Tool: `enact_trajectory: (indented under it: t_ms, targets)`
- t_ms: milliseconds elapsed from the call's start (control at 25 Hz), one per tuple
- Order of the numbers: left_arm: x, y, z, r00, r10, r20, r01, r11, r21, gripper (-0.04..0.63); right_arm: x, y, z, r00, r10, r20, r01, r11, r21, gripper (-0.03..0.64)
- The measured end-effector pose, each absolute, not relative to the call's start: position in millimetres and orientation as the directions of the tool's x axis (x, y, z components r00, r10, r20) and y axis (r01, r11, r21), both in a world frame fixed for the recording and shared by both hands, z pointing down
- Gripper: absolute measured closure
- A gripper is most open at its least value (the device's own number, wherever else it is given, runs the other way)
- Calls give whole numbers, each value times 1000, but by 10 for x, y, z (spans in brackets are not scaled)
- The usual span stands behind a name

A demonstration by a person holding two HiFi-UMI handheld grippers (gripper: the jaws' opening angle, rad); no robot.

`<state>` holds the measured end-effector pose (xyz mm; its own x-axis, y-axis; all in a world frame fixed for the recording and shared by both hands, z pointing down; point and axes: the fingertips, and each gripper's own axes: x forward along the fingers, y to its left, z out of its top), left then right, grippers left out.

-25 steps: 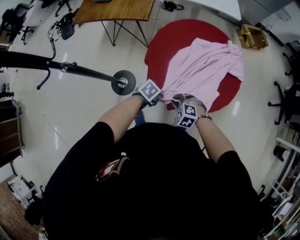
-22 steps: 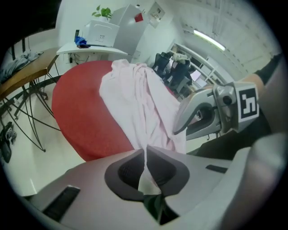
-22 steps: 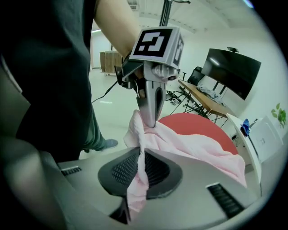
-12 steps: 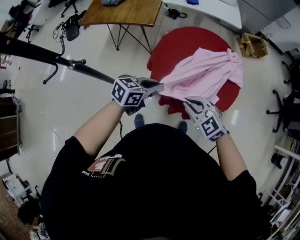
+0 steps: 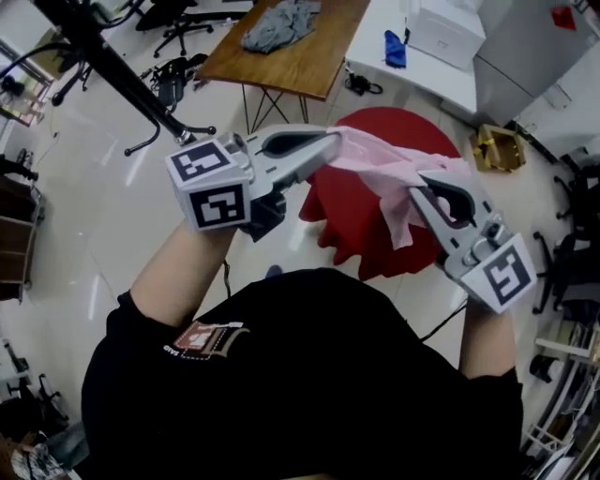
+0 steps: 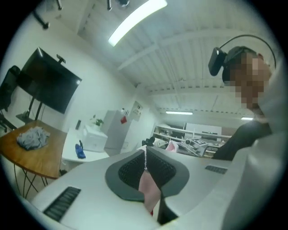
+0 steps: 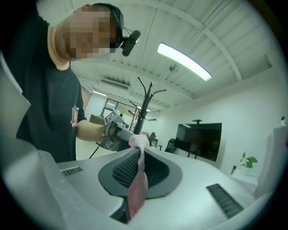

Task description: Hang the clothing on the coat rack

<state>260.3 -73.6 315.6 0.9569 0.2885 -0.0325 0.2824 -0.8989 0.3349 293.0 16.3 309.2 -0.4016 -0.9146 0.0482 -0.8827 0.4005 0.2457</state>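
The pink garment (image 5: 386, 171) hangs bunched between my two grippers, held high above the red round rug (image 5: 373, 246). My left gripper (image 5: 330, 142) is shut on one part of its edge, and pink cloth (image 6: 150, 194) is pinched between the pads in the left gripper view. My right gripper (image 5: 418, 190) is shut on another part; its jaws have just been closing tighter on the fabric (image 7: 137, 188). Both grippers point about level. The black coat rack (image 5: 111, 64) stands at the upper left, and its hooks (image 7: 145, 92) show beyond my right gripper.
A wooden table (image 5: 309, 58) with a grey cloth (image 5: 281, 22) stands behind the rug. A white desk (image 5: 441, 73) and a yellowish box (image 5: 497, 148) lie to the right. Office chairs and cables ring the room's edges. A black screen (image 7: 199, 140) stands by the wall.
Both grippers have risen steeply from the rug and tilted up to level. The pink garment has come off the red rug with them and now hangs between them.
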Motion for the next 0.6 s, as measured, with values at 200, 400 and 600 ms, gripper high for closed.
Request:
enact_trajectory:
  t_ms: [200,400,600]
  targets:
    - [2226,-824,2100,961,178,-213,227,-945,235,591,2786,3,2123,-558,-821,-121,-812,510,284,600]
    - [1610,-856,1575,947,84,-311,142,-975,170,591,2291,-158,1641,-648,-739,-185,-751,579,317,600]
    - [934,-1097,1285,935,-49,-351,-7,-993,121,591,1810,-506,1557,-734,-638,-233,-679,680,276,600]
